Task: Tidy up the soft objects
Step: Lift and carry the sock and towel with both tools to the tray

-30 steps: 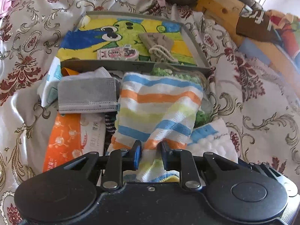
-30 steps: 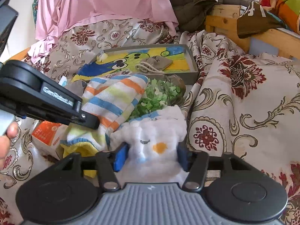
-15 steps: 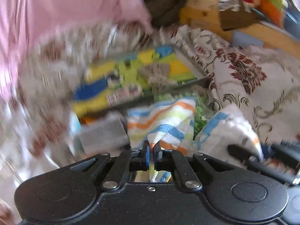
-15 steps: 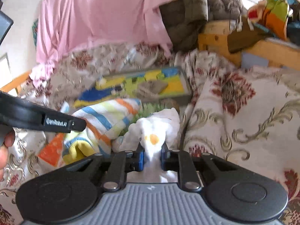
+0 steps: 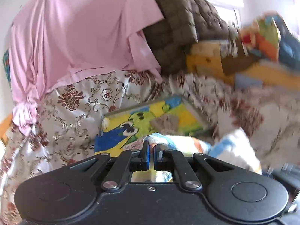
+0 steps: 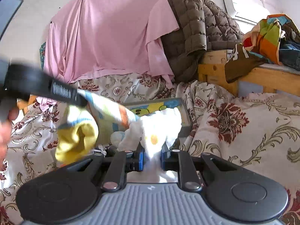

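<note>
Progress: early, by my judgement | your left claw [image 5: 151, 147] is clenched on the striped towel [image 5: 178, 143], lifted above the bed | your right claw [image 6: 151, 151] pinches the white cloth [image 6: 155, 129] | tray [image 6: 184, 110] at 12 o'clock holds neither yet.

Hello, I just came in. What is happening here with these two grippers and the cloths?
A person is sorting soft things on a bed. The left gripper is shut on a striped towel, which hangs lifted in the air. The right gripper is shut on a white plush cloth with an orange spot. Behind them lies a gray tray lined with a yellow cartoon cloth.
</note>
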Motion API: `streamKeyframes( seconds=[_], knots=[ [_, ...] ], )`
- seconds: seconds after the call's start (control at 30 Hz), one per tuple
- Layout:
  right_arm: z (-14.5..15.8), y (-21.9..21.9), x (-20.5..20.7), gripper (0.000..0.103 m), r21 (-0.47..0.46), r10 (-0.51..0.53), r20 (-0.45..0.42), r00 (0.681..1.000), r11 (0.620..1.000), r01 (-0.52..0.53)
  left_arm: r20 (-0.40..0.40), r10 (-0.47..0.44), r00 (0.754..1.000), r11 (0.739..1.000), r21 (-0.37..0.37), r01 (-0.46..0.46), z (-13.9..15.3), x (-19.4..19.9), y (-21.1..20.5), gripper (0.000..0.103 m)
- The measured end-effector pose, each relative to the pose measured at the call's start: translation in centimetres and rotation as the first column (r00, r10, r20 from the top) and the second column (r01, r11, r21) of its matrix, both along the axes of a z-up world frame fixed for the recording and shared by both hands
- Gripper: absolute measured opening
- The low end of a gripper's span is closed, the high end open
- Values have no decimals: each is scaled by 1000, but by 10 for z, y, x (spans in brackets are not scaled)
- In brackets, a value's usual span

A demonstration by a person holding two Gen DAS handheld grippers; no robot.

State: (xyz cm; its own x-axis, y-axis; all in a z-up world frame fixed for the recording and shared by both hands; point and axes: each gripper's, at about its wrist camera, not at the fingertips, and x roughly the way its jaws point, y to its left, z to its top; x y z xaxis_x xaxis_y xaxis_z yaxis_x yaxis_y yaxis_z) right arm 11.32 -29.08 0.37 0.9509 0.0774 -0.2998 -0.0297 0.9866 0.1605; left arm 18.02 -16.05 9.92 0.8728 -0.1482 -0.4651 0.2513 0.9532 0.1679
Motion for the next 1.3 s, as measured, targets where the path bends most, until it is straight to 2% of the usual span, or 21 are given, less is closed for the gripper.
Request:
streamKeyframes(
  seconds=[0.07, 0.17, 0.33, 0.47, 0.6, 0.83, 1.0, 1.3],
  knots=[
    [4, -4, 4, 19, 24, -11, 14, 1000, 1000, 10, 7, 16, 1000, 999, -39, -15, 11, 8, 3, 3],
    [17, -11, 25, 19, 77, -39, 41, 998, 996, 35, 32, 40, 999, 998, -55, -38, 21, 25, 3, 3],
    [34, -20, 86, 19, 117, -63, 108, 992, 992, 50, 85, 75, 994, 995, -76, -68, 27, 67, 1, 3],
    [32, -32, 143, 19, 153, -77, 118, 990, 986, 59, 126, 89, 988, 992, -100, -77, 24, 109, -1, 3],
    [21, -48, 192, 20, 199, -97, 97, 991, 977, 76, 151, 111, 982, 986, -140, -90, 8, 156, -2, 3],
    [-8, -75, 249, 20, 289, -121, -52, 991, 948, 131, 61, 119, 991, 978, -180, -106, -49, 222, -15, 3],
    [-20, -72, 264, 23, 258, -95, -149, 984, 957, 131, -22, 121, 992, 970, -209, -123, -84, 237, -17, 4],
    [-18, -66, 263, 39, 199, -99, -204, 974, 970, 140, -120, 91, 989, 972, -204, -114, -96, 232, -15, 9]
  ],
)
